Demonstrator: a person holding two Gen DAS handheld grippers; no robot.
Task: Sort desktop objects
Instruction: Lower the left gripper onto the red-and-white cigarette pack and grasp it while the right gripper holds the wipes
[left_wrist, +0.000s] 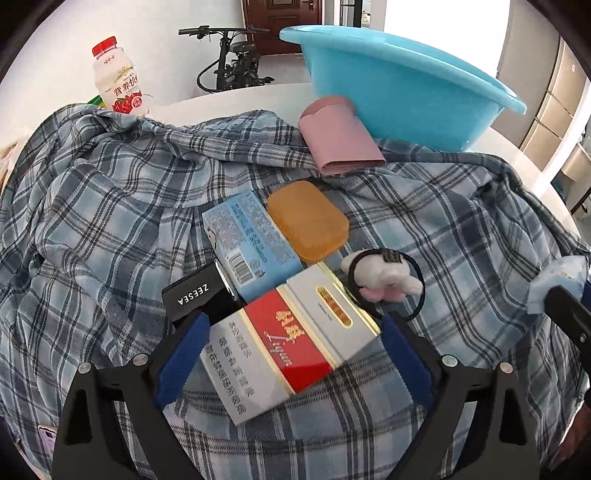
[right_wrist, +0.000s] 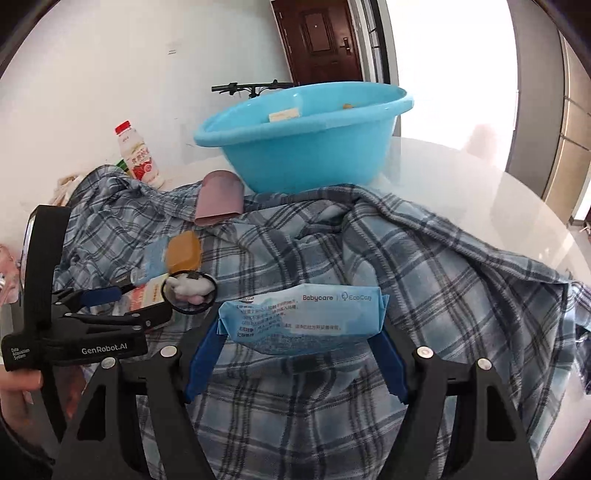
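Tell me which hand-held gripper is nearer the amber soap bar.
Left. The left hand-held gripper straddles the red-and-white carton just before the amber soap bar; the right hand-held gripper, holding a blue wipes pack, sits farther off.

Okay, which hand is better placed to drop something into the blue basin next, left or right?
Right, probably. The right gripper is shut on the wipes pack, with the blue basin straight ahead. The left gripper stands open around the cigarette pack, gripping nothing.

Black tool (left_wrist: 293, 332) frames, blue pads (left_wrist: 184, 354), silver screws.
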